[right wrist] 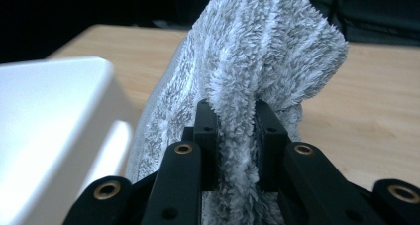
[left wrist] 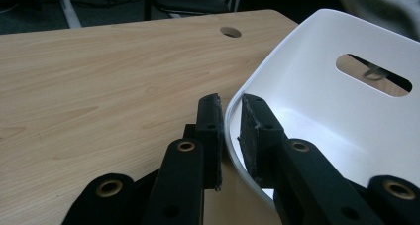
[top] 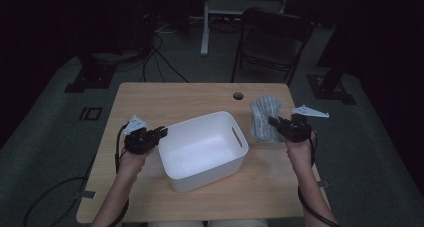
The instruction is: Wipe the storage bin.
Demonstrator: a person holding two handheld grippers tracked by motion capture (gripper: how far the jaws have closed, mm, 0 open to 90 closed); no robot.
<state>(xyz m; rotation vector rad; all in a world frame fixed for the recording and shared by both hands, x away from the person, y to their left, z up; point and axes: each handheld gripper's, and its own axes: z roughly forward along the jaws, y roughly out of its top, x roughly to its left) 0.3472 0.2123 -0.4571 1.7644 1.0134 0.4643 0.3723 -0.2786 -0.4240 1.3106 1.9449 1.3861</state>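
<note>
- Grey, fluffy cloth (right wrist: 257, 61) with pale ribbed stripes; its pile looks thick and soft, and it is folded into a long pad.
- From above the cloth (top: 265, 118) lies on the wooden surface (top: 165, 99) just right of the white bin (top: 202, 149), its long axis running from the near side toward the far edge.
- Right hand-held gripper (top: 276, 122) is clamped on the cloth's near end; the pinched fabric bulges up between the jaws.
- Left hand-held gripper (left wrist: 229, 131) is nipped narrowly on the bin's left rim, one jaw outside, one inside.
- Bin's long axis runs slantwise across the surface; a slot handle (top: 237, 136) shows in its right wall.
</note>
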